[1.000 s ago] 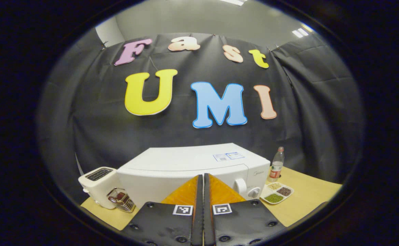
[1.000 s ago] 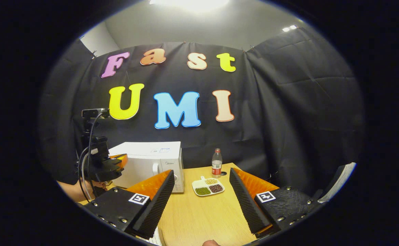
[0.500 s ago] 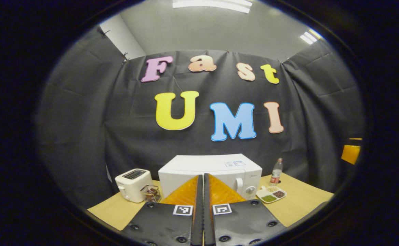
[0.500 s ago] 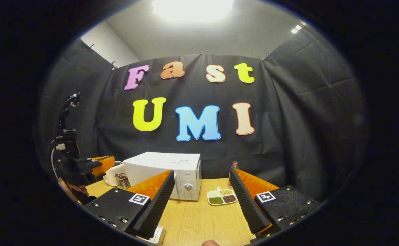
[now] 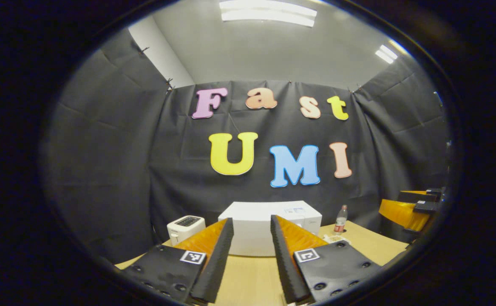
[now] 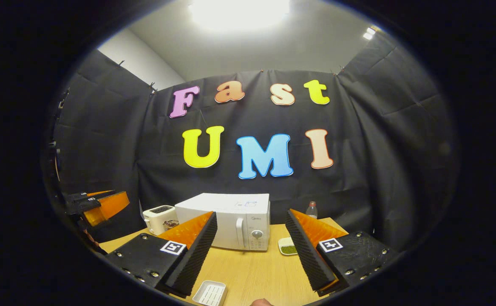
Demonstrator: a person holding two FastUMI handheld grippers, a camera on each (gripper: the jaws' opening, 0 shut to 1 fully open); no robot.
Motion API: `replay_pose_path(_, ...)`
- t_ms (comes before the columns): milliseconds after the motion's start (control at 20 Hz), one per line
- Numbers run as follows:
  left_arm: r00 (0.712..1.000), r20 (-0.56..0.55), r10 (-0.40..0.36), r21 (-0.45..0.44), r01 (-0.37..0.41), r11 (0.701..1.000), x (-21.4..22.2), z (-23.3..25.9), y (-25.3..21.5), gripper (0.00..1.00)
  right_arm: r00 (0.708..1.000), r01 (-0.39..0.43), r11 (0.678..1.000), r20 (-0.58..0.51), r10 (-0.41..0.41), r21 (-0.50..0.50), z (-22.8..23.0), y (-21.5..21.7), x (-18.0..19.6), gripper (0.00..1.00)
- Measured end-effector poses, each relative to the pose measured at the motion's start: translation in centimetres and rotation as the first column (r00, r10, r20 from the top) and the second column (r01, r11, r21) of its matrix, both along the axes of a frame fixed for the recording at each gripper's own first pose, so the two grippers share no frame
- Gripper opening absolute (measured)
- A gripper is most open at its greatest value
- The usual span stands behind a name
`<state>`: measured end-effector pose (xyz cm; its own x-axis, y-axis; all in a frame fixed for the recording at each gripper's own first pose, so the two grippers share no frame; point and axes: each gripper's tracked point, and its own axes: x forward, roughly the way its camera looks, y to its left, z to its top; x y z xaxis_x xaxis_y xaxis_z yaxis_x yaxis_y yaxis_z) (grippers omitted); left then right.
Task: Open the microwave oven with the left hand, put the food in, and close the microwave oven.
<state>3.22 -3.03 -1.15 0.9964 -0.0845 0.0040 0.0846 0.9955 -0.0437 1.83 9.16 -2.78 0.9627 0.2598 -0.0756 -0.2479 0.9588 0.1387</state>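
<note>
The wooden table [image 6: 252, 272] carries everything, and the white microwave oven [image 6: 230, 221] stands toward its far edge against the black cloth wall, its door closed, with the handle and dial on the side nearer the food. Just left of the microwave oven sits a white toaster [image 6: 159, 217]. Right of the microwave oven, a plastic bottle [image 6: 311, 209] stands near the wall, and in front of the bottle lies the divided dish of food [image 6: 288, 246], partly hidden behind a finger of the right gripper. The left gripper [image 5: 251, 255] is held well in front of the microwave oven, fingers parted and empty. The right gripper [image 6: 251, 250] also hangs short of the microwave oven, fingers spread wide, holding nothing. A small white ribbed tray [image 6: 209, 293] lies on the table nearest the right gripper.
</note>
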Motion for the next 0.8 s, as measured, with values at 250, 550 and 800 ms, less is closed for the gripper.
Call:
replay_pose_path(250, 0.999, 0.009, 0.04, 0.004, -0.04, 0.999, -2.2, 0.1, 2.5, 1.0, 1.0, 0.016, 1.0, 0.0, -0.016, 0.002, -0.3, 0.6, -0.3, 0.98)
replay_pose_path(550, 0.998, 0.032, 0.046, 0.012, -0.047, 0.999, -3.2, 0.7, 4.0, 1.0, 0.998, 0.045, 0.999, 0.033, -0.045, -0.001, 0.8, 0.6, -0.1, 0.98)
replay_pose_path(800, 0.999, 0.04, 0.036, 0.022, -0.037, 0.999, -3.2, 0.8, 4.4, 0.97, 0.998, 0.052, 0.999, 0.039, -0.052, 0.006, 1.0, 1.2, -0.1, 0.98)
